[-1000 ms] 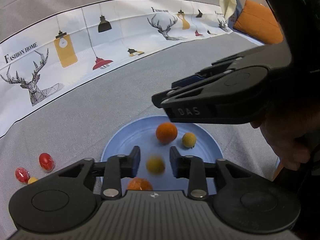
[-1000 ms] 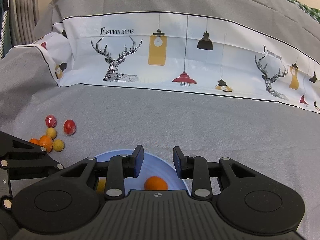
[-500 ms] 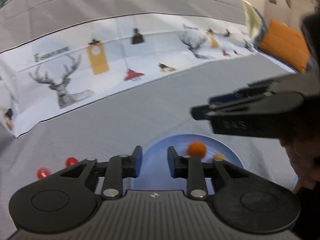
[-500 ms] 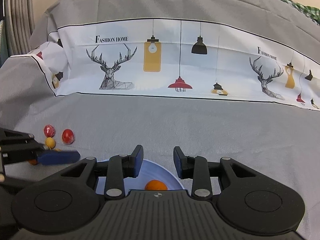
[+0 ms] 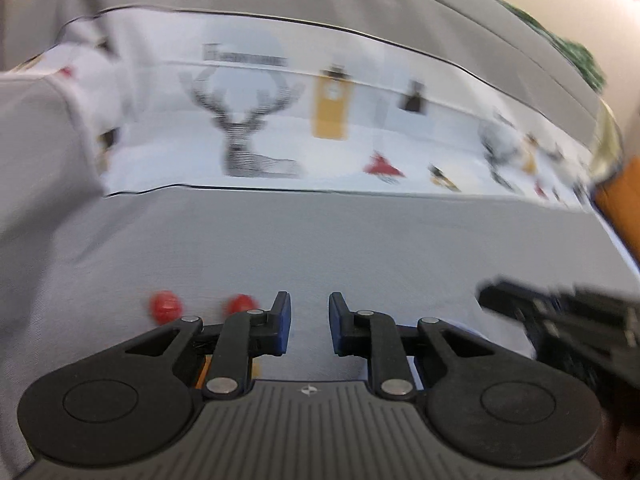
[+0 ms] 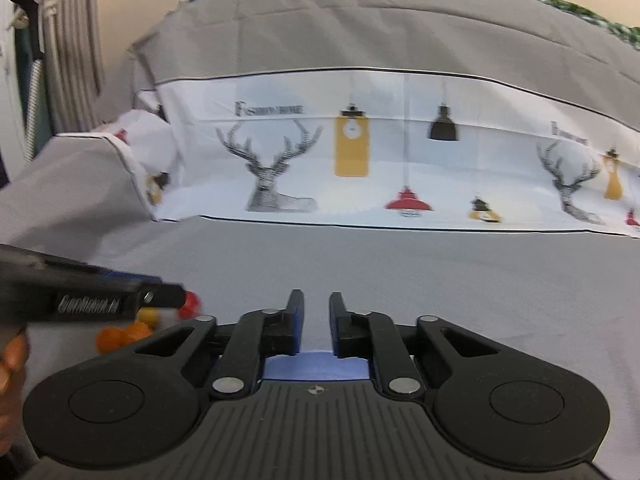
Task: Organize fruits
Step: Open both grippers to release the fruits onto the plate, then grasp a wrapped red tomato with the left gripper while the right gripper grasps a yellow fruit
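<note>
Biggest thing here is the grey bed (image 6: 400, 264) with its deer-print sheet (image 6: 400, 152) behind. The blue plate (image 6: 316, 364) peeks out just under the right gripper (image 6: 316, 316), jaws apart, nothing in them. The left gripper (image 5: 309, 320) is also parted and empty, heading for the loose fruit: two red ones (image 5: 165, 306) just left of its fingers, oranges (image 6: 120, 334) and a yellow one beside them. I'd slow down, centre one red fruit between the pads, then squeeze gently. The neighbours crowd it and could roll.
</note>
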Action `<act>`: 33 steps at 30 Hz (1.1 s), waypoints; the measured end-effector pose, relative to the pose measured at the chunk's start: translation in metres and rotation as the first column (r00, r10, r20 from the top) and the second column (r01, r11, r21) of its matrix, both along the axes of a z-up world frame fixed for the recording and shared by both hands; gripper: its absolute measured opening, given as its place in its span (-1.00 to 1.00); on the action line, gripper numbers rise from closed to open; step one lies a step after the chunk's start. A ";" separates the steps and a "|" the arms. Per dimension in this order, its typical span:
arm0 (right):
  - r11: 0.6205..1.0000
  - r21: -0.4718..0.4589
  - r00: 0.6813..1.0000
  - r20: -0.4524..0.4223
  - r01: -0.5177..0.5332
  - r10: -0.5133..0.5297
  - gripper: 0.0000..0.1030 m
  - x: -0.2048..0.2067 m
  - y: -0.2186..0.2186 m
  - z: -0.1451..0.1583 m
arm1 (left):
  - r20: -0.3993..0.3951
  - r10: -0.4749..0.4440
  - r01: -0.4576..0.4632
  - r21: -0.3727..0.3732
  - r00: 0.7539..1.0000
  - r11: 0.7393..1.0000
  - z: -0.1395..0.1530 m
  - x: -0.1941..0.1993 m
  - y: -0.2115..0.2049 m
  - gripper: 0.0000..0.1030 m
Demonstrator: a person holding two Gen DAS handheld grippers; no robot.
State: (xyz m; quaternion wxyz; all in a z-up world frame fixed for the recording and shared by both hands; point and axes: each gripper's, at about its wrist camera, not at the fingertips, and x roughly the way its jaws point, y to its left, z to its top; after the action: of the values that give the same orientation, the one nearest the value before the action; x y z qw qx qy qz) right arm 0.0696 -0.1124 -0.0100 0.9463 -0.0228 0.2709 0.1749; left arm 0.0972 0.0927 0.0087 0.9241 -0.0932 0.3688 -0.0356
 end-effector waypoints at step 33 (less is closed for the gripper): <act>0.986 0.097 0.923 -0.348 -0.138 0.164 -0.52 0.061 0.125 -0.071 | -0.231 0.280 -0.302 -0.065 0.932 0.951 -0.051 0.059 0.093 -0.13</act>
State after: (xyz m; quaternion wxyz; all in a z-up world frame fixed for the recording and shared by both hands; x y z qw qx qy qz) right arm 0.1303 0.0123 -0.0805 0.8658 0.0218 0.4282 0.2580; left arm 0.1559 0.1852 -0.0419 0.8671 -0.1961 0.4482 0.0941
